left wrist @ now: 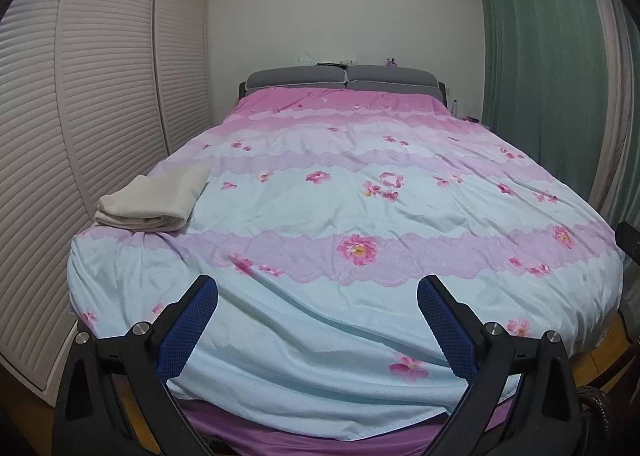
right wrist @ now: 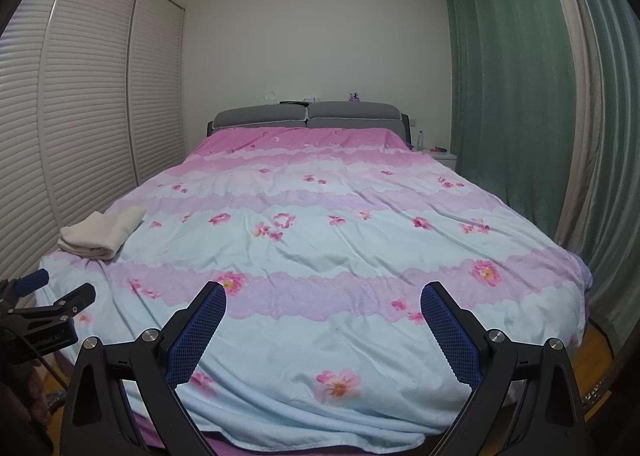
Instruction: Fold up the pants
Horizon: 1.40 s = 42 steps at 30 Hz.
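Folding stage: judged finished or not begun; the cream pants (left wrist: 150, 202) lie as a neat folded stack, so little or nothing looks left to do.
Pants location: on the floral bedspread (left wrist: 340, 184), at the bed's left edge near the foot corner, beside the louvred wardrobe doors (left wrist: 80, 104). The right wrist view shows the same stack (right wrist: 102, 234) far left.
Left gripper: the left gripper (left wrist: 318, 304) has its 2 blue-padded fingers spread wide, holding nothing, and hovers over the foot of the bed.
Right gripper: the right gripper (right wrist: 323, 310) is likewise spread and empty, over the foot of the bed.
Pants relative to grippers: ahead and to the left of both, well apart from either; nearer the left gripper, whose tip also shows at the right view's left edge.
Handling, judged: soft, light, limp cloth; layers will slide and sag if lifted by 1 point only. Not fragile. The stack's rounded fold faces the foot of the bed.
Where to take hold, judged: pinch through all layers at the 2 near corners, 1 gripper each, so the stack stays together.
Risk, judged: catching the bedspread along with the cloth, since both are soft and touching.
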Each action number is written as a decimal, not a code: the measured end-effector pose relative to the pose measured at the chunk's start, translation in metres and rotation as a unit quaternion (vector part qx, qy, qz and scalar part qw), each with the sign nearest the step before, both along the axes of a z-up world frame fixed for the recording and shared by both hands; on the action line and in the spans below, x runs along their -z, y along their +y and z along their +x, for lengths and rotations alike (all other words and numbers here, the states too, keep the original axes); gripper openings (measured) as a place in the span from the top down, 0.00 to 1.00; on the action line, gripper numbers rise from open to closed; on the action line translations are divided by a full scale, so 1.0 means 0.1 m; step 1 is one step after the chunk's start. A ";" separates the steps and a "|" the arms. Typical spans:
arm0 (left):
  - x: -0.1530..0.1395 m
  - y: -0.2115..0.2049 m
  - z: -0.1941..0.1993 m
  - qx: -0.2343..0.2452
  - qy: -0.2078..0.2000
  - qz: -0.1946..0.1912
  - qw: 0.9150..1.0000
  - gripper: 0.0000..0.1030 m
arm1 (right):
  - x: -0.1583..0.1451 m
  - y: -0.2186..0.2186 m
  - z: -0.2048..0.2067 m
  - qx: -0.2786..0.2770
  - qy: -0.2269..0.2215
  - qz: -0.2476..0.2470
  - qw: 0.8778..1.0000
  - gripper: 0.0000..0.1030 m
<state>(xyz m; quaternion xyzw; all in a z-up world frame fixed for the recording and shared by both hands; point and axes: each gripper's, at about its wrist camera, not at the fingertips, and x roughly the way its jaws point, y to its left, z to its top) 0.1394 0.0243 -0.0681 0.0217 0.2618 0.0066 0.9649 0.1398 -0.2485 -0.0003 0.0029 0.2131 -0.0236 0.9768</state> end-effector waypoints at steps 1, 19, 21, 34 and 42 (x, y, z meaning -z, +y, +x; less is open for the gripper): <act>0.00 -0.01 0.00 0.001 0.000 0.001 1.000 0.01 | -0.01 -0.01 0.00 0.000 -0.001 0.000 1.000 0.04; -0.03 -0.03 -0.02 0.006 0.001 0.001 1.000 0.01 | -0.04 -0.05 -0.02 0.009 -0.008 0.001 1.000 0.04; -0.03 -0.03 -0.02 0.006 0.001 0.001 1.000 0.01 | -0.04 -0.06 -0.02 0.008 -0.007 0.002 1.000 0.04; -0.03 -0.04 -0.02 0.006 0.001 0.002 1.000 0.01 | -0.04 -0.08 -0.03 0.013 -0.007 0.003 1.000 0.04; -0.03 -0.05 -0.03 0.007 0.003 0.002 1.000 0.01 | -0.04 -0.09 -0.03 0.015 -0.008 0.002 1.000 0.04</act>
